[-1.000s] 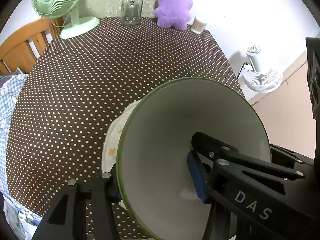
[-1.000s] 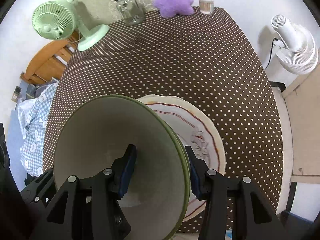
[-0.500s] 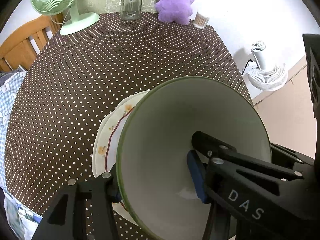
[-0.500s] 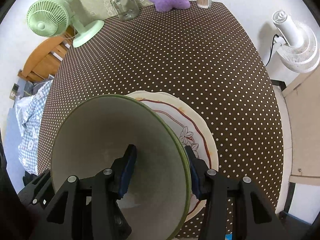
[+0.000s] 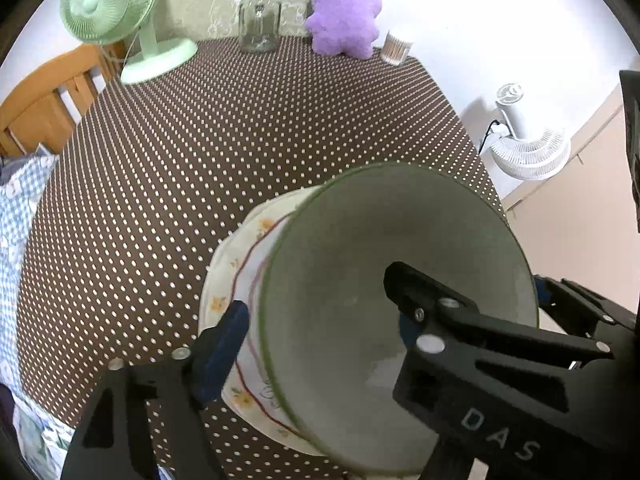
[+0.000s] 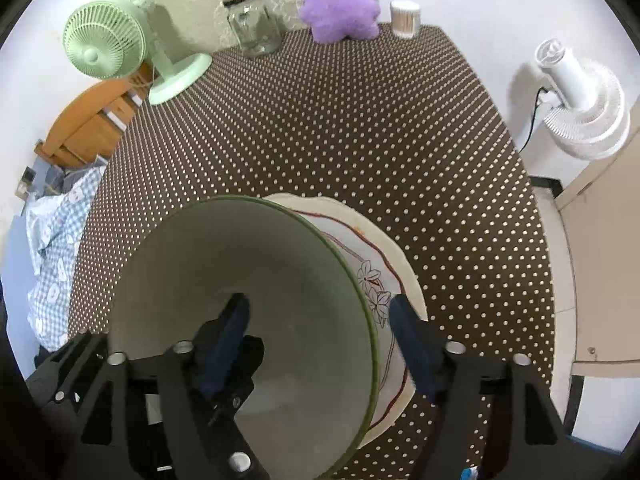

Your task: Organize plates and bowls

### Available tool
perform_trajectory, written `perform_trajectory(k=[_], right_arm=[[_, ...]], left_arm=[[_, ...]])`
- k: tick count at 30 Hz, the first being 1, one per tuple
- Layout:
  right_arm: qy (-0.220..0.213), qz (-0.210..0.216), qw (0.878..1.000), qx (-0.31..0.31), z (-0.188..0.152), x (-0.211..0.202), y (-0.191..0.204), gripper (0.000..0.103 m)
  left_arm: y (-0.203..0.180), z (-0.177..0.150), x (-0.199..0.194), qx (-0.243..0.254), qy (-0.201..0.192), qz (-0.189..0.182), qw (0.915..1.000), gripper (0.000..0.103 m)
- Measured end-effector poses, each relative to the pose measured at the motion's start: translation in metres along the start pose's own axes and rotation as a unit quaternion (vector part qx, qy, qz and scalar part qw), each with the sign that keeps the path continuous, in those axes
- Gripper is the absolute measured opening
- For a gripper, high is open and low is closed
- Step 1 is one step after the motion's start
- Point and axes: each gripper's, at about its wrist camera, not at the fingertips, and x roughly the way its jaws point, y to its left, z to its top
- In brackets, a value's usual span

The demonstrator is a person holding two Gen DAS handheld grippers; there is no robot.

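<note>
A grey bowl with a green rim sits on a stack of cream flowered plates near the table's front edge. My left gripper is open, its jaws standing apart on either side of the bowl's left wall. My right gripper is open too, its jaws astride the bowl's right wall, apart from it. Each gripper's inner finger is inside the bowl.
The table has a brown polka-dot cloth. At its far end stand a green fan, a glass jar, a purple plush toy and a small container. A white fan stands on the floor at right. A wooden chair is at left.
Both grippers lowered the bowl onto the plates and opened, letting go of its rim. The plates show more beside the bowl.
</note>
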Motion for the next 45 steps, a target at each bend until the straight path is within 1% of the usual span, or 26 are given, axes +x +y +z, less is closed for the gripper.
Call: perform_trajectory(k=[2,5,8,10,12,15,19,20,26,30,34,39,42,45], right_arm=[[-0.009,-0.012,1.000,0.003,-0.002,-0.006,0.004,0.081],[-0.024,-0.025,0.999,0.010,-0.006,-0.016,0.012,0.081],[-0.048,-0.040,0.998,0.009,-0.010,-0.030,0.025,0.083],[-0.070,-0.053,0.996,0.017,-0.014,-0.041,0.034,0.086],[-0.088,-0.065,0.994,0.027,-0.017,-0.050,0.042,0.087],[-0.112,-0.091,0.988,0.047,-0.022,-0.064,0.049,0.086],[-0.170,-0.145,0.973,0.048,-0.028,-0.086,0.061,0.090],[-0.178,-0.149,0.971,0.048,-0.028,-0.091,0.063,0.090],[-0.216,-0.133,0.965,0.058,-0.045,-0.116,0.077,0.091],[-0.240,-0.118,0.963,0.044,-0.064,-0.127,0.088,0.091],[-0.261,-0.106,0.959,0.026,-0.089,-0.133,0.094,0.091],[-0.271,-0.086,0.959,0.009,-0.117,-0.134,0.099,0.091],[-0.282,-0.081,0.956,0.002,-0.132,-0.134,0.100,0.091],[-0.293,-0.073,0.953,0.004,-0.146,-0.134,0.099,0.091]], left_arm=[[0.001,0.000,-0.006,0.012,-0.007,-0.003,0.9999,0.085],[0.007,-0.001,-0.018,0.025,-0.018,-0.007,0.9995,0.087],[0.014,-0.002,-0.032,0.036,-0.038,-0.011,0.9986,0.087],[0.020,-0.004,-0.044,0.047,-0.054,-0.014,0.9973,0.087],[0.026,-0.005,-0.056,0.061,-0.072,-0.013,0.9955,0.087],[0.037,-0.004,-0.069,0.070,-0.093,-0.006,0.9932,0.087],[0.043,-0.004,-0.082,0.094,-0.117,-0.013,0.9886,0.087],[0.044,-0.005,-0.088,0.100,-0.126,-0.014,0.9869,0.087],[0.055,-0.022,-0.122,0.104,-0.170,-0.011,0.9799,0.087],[0.062,-0.042,-0.136,0.104,-0.203,0.009,0.9737,0.094],[0.071,-0.062,-0.141,0.086,-0.225,0.033,0.9700,0.096],[0.086,-0.091,-0.144,0.054,-0.242,0.059,0.9670,0.096],[0.090,-0.105,-0.145,0.042,-0.250,0.069,0.9648,0.096],[0.094,-0.117,-0.147,0.038,-0.265,0.069,0.9611,0.098]])
